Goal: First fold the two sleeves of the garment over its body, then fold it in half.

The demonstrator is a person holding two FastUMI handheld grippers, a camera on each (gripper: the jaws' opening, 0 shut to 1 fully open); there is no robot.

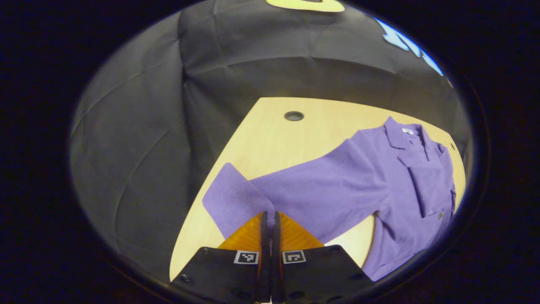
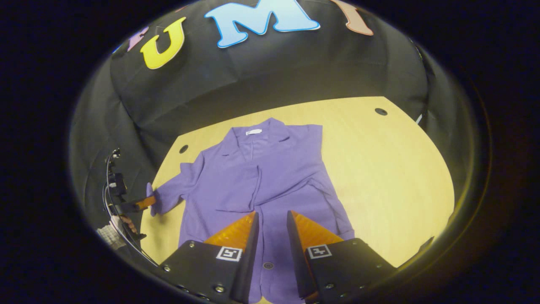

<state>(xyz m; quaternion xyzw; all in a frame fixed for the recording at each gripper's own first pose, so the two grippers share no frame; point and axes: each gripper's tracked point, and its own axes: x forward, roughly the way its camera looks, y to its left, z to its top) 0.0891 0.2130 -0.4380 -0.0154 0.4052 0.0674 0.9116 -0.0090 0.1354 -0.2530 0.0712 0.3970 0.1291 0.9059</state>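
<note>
In the left gripper view, my left gripper has its two orange fingers pressed together on the cuff of the shirt's sleeve, the cloth pinched in the thin seam between them. The sleeve runs away from my tips toward the far right, where it joins the body of the purple shirt. The shirt lies flat on the worktop, collar toward the far edge, reaching close to the right edge. The cuff I hold sits near the worktop's left edge, toward the near corner. A round hole shows in the bare wood near the far edge, well apart from the cloth.

In the right gripper view, my right gripper has its fingers spread, with a clear gap between them and nothing in it. They hover over the lower front of the shirt, whose button strip runs down through the gap. The other sleeve is already folded across the body. At the left edge of the worktop, the left gripper grips the outstretched sleeve's end, with a hand behind it.
</note>
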